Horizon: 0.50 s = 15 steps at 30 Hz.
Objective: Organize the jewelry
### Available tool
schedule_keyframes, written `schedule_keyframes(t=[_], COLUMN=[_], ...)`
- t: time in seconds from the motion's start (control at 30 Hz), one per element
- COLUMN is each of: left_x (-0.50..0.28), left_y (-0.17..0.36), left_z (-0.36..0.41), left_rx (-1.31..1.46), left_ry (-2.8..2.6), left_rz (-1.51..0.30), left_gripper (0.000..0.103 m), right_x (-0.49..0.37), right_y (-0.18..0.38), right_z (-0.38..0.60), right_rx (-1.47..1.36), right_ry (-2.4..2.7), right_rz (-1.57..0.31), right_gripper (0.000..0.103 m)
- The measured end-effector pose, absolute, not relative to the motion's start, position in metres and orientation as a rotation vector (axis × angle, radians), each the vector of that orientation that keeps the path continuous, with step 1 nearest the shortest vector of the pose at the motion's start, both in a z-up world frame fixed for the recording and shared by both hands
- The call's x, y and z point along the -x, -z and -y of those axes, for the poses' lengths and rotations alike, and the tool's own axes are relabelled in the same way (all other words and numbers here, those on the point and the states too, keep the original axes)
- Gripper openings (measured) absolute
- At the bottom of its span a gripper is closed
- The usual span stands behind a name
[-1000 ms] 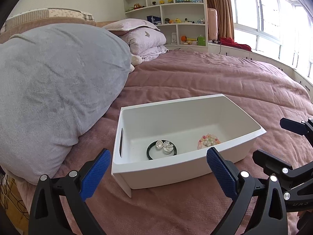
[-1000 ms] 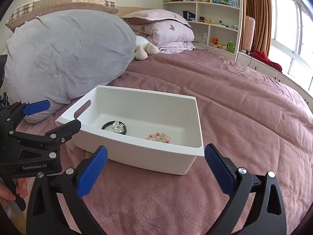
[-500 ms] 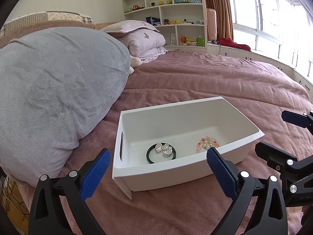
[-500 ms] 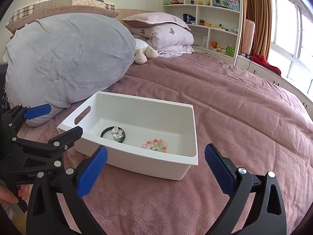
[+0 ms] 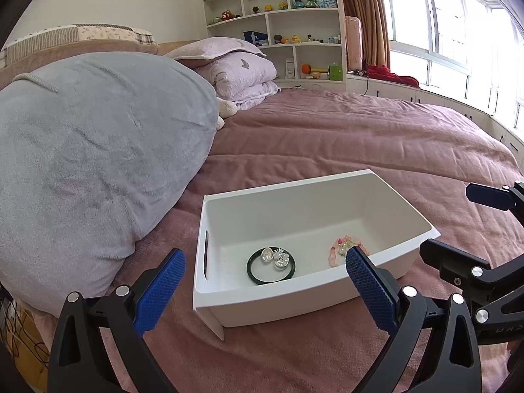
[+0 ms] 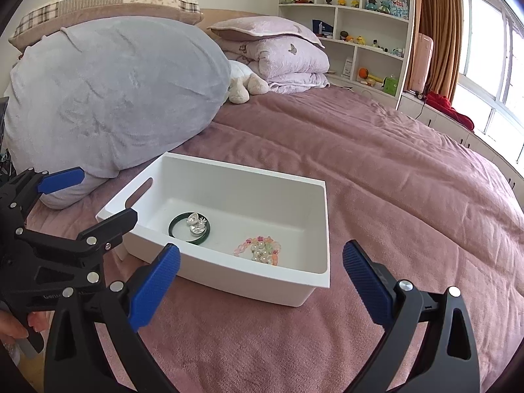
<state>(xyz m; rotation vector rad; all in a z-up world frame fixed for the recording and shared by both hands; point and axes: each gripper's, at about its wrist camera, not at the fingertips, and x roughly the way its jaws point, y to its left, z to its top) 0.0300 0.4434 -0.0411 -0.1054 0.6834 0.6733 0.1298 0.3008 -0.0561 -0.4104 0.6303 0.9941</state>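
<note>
On the mauve bedspread (image 5: 344,137): white bin (image 5: 294,298) sits flat, slot handle on its left end wall. Big grey pillow (image 5: 91,163) just left of and behind the bin; can't tell if it touches the bin. Folded lilac bedding (image 6: 288,62) and a plush toy (image 6: 242,82) further back at the headboard, shelf unit (image 6: 353,9) with figurines against the far wall, windows on the right. Only the bin's near wall stands between the grippers and the bin interior.

Left gripper (image 5: 265,290): jaws spread wide, blue pads empty, touching nothing. In its own view the left pad sits over the bedspread left of the bin, the right pad overlaps the bin's near rim by the beads. Right gripper (image 6: 262,285): also wide open, empty, no contact. Each gripper shows at the edge of the other's view, side by side; fingers (image 6: 19,324) of a hand are visible on the left gripper's grip.

Jewelry is all inside the bin, on the floor: dark green bangle (image 5: 271,266) lying flat toward the handle end, two small silver pieces (image 5: 276,257) resting inside its ring; pastel beaded bracelet (image 6: 260,250) in a loose heap further right, apart from the bangle. Bin and contents sit ahead of both jaw sets, nothing between the pads themselves.
</note>
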Motion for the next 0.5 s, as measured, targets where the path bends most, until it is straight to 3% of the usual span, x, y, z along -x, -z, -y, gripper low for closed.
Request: schedule_keyframes(t=[0.5], left_x=[-0.0296], left_y=[0.0404], left_z=[-0.4439], left_rx=[0.134], left_ry=[-0.667], left_rz=[-0.679], left_gripper=[0.099], right_x=[-0.1306], right_y=[0.0486], right_z=[-0.2993], right_rx=[0.414], right_ry=[-0.990], right_rz=[-0.616], right_gripper=[0.098])
